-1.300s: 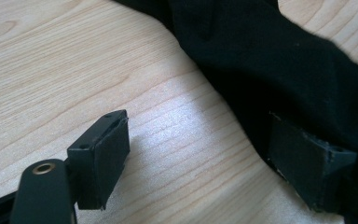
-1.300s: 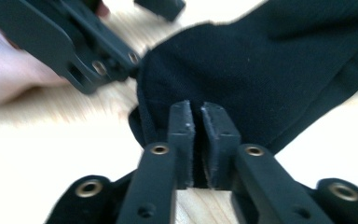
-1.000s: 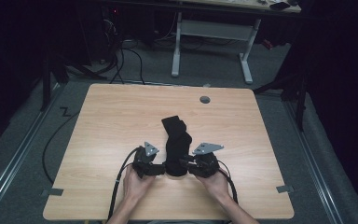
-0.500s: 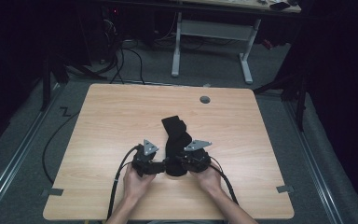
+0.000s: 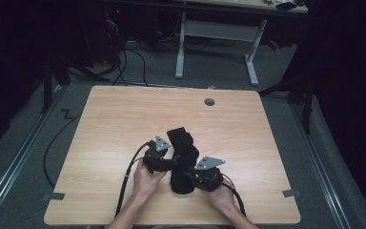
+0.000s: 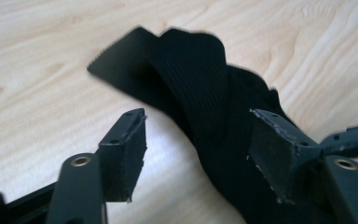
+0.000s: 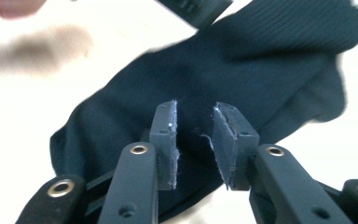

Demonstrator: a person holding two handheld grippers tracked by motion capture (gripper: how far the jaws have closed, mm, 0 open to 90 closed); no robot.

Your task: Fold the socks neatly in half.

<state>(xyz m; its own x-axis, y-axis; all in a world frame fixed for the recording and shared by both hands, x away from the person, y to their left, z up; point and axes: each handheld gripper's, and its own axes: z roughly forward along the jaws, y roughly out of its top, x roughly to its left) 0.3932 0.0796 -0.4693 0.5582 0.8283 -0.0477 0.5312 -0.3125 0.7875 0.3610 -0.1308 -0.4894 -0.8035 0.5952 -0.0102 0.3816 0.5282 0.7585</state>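
**A:** Where is the black sock [image 5: 181, 160] now?

**B:** It lies on the wooden table [image 5: 109, 124], in the near half, a little right of the middle. It is folded on itself: the ribbed cuff end points away from the person, and the rest runs toward the near edge, between the two hands.

**A:** And the left gripper [image 5: 164, 160]?

**B:** It is at the left side of the sock, around its middle part. In the left gripper view [image 6: 196, 149] the jaws stand wide apart, and they have just been closing. The right pad [image 6: 272, 154] is over the black cloth, the left pad is over the bare wood. The sock passes between them, but I do not see the pads pressing on it.

**A:** What about the right gripper [image 5: 195, 174]?

**B:** It is at the lower part of the sock, near the person's right hand [image 5: 221, 198]. In the right gripper view [image 7: 195, 140] the jaws are close together, with a narrow gap, and they have just been closing. The sock [image 7: 223, 79] lies under and between the pads [image 7: 165, 140]. A small pinch of cloth seems to stand up in the gap, but whether they really grip it I cannot tell.
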